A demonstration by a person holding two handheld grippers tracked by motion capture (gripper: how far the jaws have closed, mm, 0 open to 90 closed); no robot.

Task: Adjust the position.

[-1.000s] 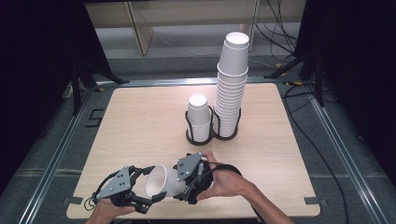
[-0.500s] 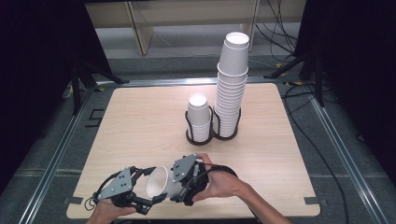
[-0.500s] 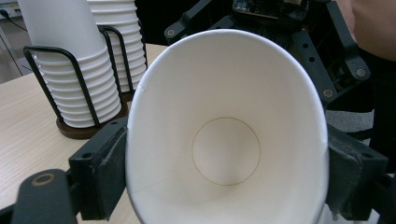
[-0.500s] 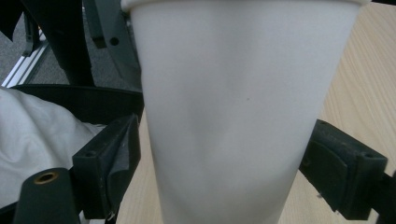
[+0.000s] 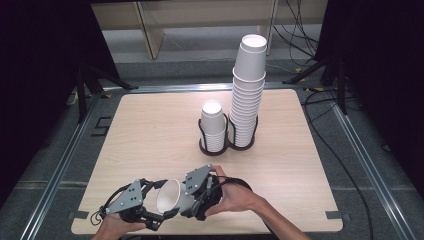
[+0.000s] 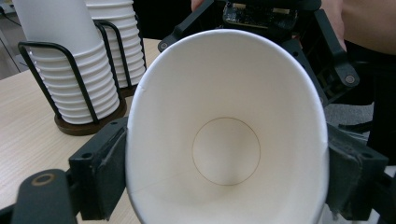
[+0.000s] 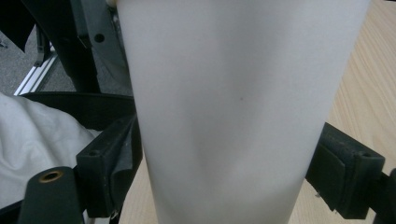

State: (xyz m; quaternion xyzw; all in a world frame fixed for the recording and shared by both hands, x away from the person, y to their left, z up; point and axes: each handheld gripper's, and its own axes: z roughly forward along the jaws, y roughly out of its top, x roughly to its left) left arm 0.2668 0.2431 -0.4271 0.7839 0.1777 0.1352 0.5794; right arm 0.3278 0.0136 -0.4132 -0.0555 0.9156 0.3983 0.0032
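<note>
Gripping 1 white paper cup from 2 sides, a person's 2 grippers meet at the near edge of a pale wooden table. The left gripper pinches the cup at its open mouth, which is pressed into an oval between its pads in the left gripper view, the cup showing its round bottom straight ahead of the jaws. The right gripper clamps the cup's side wall; in the right gripper view the cup rises between both jaws, touching the pads on either side. The cup lies tilted on its side between the 2 tools, mouth toward the left gripper, base toward the right one. The right hand wraps the right gripper's body.

Well beyond both grippers, near the table's middle, a black wire holder carries 2 stacks of white cups: a short stack nearer the left gripper's side and a tall stack just beside it. The left gripper view shows the holder and its stacks ahead and to the left of the held cup. Cables trail across the floor past the table's far edge.
</note>
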